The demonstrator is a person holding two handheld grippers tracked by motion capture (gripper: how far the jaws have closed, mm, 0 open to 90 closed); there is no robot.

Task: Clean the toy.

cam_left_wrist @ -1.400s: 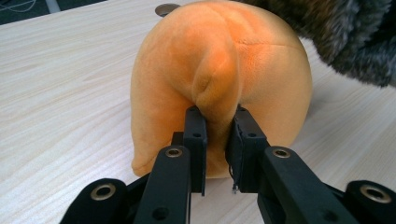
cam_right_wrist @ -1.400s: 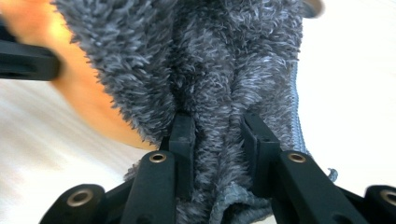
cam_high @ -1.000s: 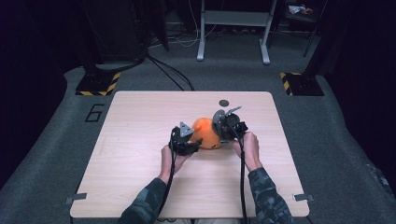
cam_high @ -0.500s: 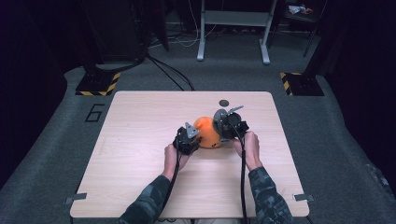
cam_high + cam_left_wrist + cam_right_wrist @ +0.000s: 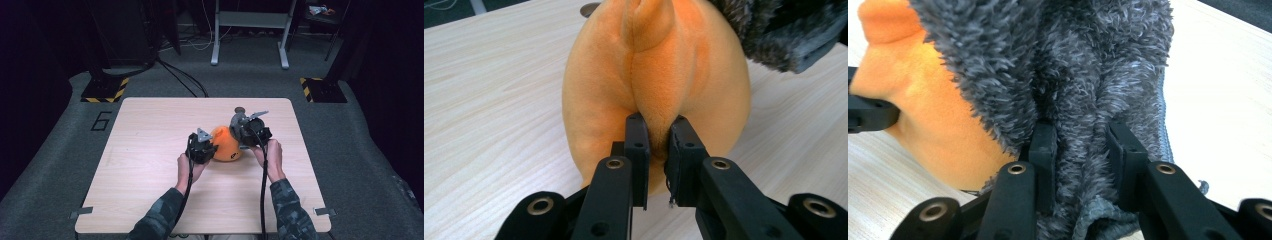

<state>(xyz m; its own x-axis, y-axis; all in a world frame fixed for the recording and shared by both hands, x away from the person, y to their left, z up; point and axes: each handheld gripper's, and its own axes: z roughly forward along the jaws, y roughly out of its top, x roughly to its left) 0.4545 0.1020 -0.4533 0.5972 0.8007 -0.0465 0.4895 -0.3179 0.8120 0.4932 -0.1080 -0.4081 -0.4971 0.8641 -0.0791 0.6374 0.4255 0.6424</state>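
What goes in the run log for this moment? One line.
left gripper: just closed, pinching orange plush toy | right gripper: shut on grey fuzzy cloth | wooden table

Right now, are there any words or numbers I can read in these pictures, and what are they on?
"6": painted on the grey floor, left of the table.
A small dark mark on the orange plush toy, low on its side: too small to read.
Nothing to read on the grey fuzzy fabric.

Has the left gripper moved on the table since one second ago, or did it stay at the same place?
Yes. The left gripper has shifted slightly right, away from the table's left edge, and its jaws have just been closing on the orange plush toy.
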